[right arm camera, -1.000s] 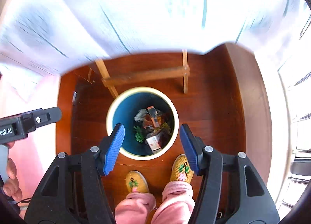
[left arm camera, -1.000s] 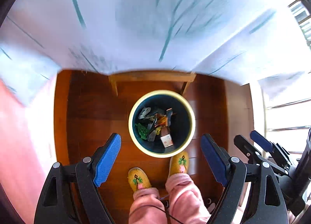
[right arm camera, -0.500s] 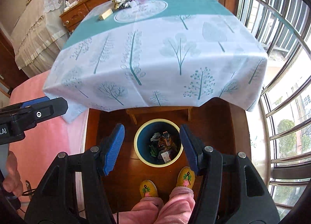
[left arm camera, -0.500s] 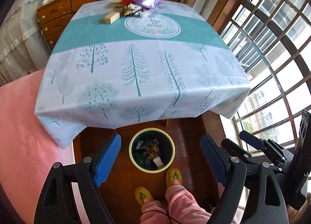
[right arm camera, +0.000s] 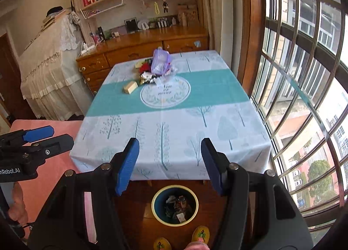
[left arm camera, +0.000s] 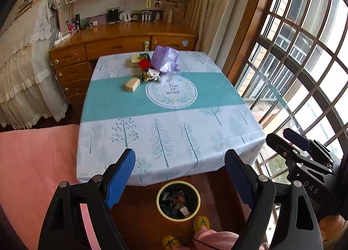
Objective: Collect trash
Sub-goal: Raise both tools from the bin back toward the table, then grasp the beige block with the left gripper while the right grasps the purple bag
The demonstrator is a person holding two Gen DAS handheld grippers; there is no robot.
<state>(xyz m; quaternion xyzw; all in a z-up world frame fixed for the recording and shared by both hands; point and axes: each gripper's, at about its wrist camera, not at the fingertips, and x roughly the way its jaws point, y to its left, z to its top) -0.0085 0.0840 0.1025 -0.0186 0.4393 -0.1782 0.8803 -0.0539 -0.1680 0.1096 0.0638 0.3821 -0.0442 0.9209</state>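
Note:
A yellow-rimmed blue bin [left arm camera: 178,201] [right arm camera: 175,205] with wrappers inside stands on the wooden floor at the table's near edge. On the far half of the tablecloth lies a trash pile [left arm camera: 150,72] [right arm camera: 148,74]: a purple plastic bag [left arm camera: 164,58] [right arm camera: 161,62], red and shiny wrappers, and a small beige box [left arm camera: 132,84] [right arm camera: 130,87]. My left gripper [left arm camera: 180,161] is open and empty, high above the near table edge. Beside it, my right gripper [right arm camera: 169,150] also stands open with nothing between its blue pads.
The table carries a teal and white tree-print cloth [left arm camera: 165,119]. A wooden dresser [left arm camera: 97,45] and bookshelves stand behind it, a lace-covered piece [right arm camera: 50,72] at left, barred windows [right arm camera: 304,76] at right, a pink surface [left arm camera: 37,158] at near left. A person's slippered feet [right arm camera: 201,234] stand by the bin.
Both grippers have risen from just over the bin to well above the table, and both tilted up; the whole tabletop and the far wall now show. Their jaws stayed open.

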